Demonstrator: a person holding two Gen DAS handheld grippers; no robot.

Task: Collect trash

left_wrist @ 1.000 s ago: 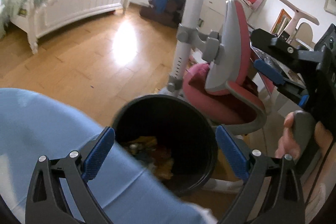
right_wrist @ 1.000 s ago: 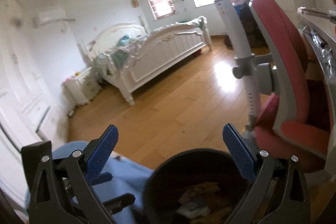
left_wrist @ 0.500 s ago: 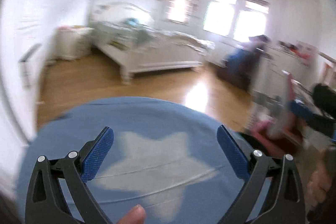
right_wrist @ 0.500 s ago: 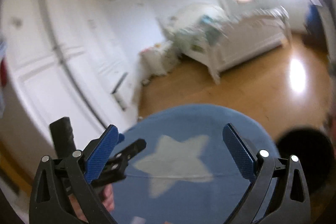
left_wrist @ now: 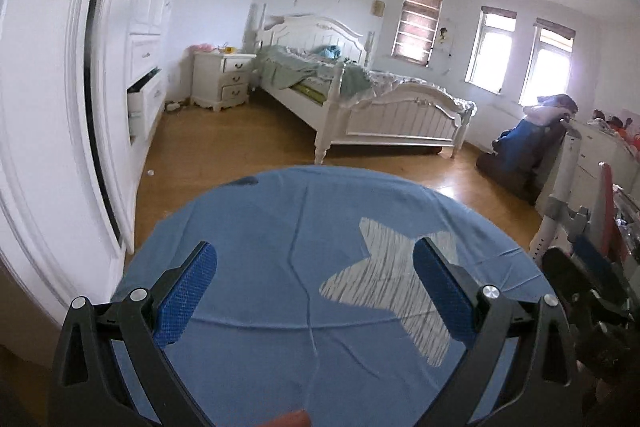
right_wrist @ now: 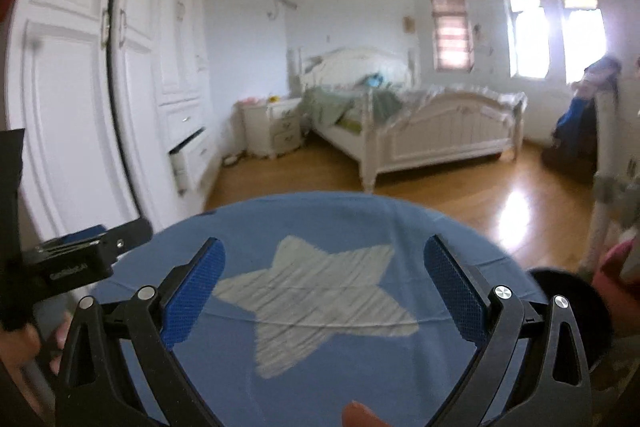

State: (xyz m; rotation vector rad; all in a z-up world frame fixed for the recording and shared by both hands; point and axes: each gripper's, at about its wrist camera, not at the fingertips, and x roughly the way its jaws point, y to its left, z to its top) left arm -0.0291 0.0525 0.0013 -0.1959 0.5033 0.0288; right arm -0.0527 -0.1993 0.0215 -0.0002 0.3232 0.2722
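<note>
Right of right gripper [right_wrist: 323,291]: black bin [right_wrist: 576,311], outside its jaws; both grippers' jaws spread, empty.

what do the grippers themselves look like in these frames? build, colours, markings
Both the left gripper and right gripper match: black angular frames with triangular cut-outs, silver pivot screws, and blue cross-hatch textured pads on the inner finger faces. No cables visible. The right wrist view shows small white lettering on the other unit's black body, unreadable.

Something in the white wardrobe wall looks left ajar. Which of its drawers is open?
The lower drawer, the one nearest the nightstand, is pulled out at an angle, with a dark gap above it. The drawer above it sits flush and shut.
</note>
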